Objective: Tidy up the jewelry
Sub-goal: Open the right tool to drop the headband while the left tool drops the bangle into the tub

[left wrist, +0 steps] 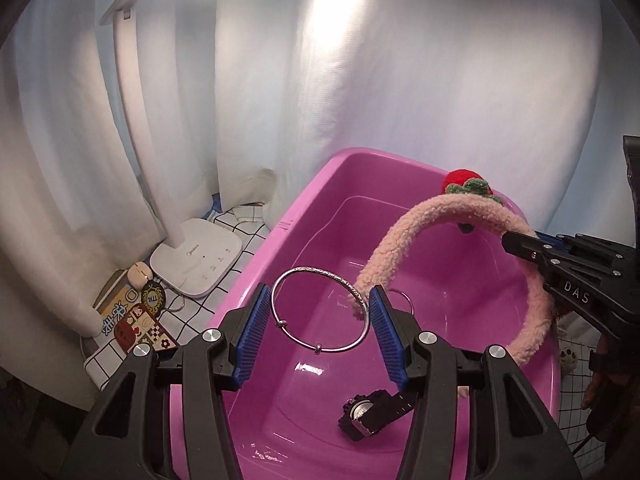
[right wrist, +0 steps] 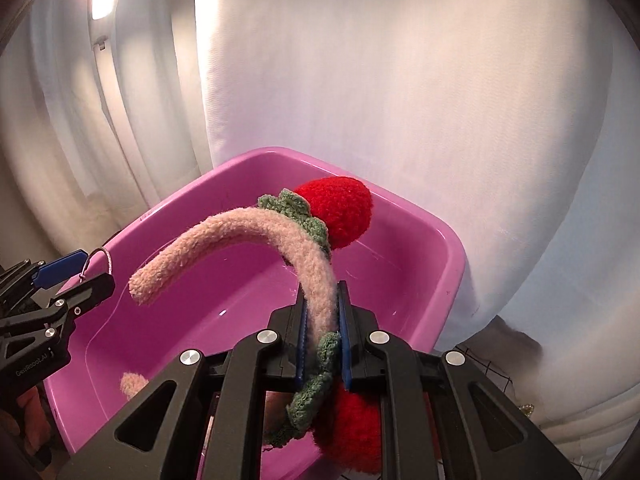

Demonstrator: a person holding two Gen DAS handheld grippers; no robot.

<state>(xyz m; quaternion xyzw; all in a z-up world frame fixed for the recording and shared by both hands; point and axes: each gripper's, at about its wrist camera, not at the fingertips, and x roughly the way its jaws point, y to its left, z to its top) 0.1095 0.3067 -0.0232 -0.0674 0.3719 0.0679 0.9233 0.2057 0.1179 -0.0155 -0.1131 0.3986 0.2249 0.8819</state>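
My left gripper [left wrist: 320, 312] is shut on a silver bangle [left wrist: 320, 308], holding it by its two sides above a pink plastic tub [left wrist: 260, 264]. A black watch [left wrist: 374, 412] lies on the tub's floor. My right gripper [right wrist: 323, 332] is shut on a fuzzy pink headband [right wrist: 240, 232] with red knitted strawberries [right wrist: 340, 212], holding it over the tub [right wrist: 440, 280]. In the left wrist view the headband [left wrist: 452, 216] arches over the tub's right side, with the right gripper [left wrist: 560, 264] at the right edge. The left gripper [right wrist: 76, 276] shows at the left of the right wrist view.
A white desk lamp [left wrist: 200, 256] stands left of the tub on a grid-patterned cloth [left wrist: 240, 224]. Small cards and a case [left wrist: 136, 312] lie beside its base. White curtains [left wrist: 400, 80] hang behind. A wire grid [left wrist: 576, 380] lies to the right.
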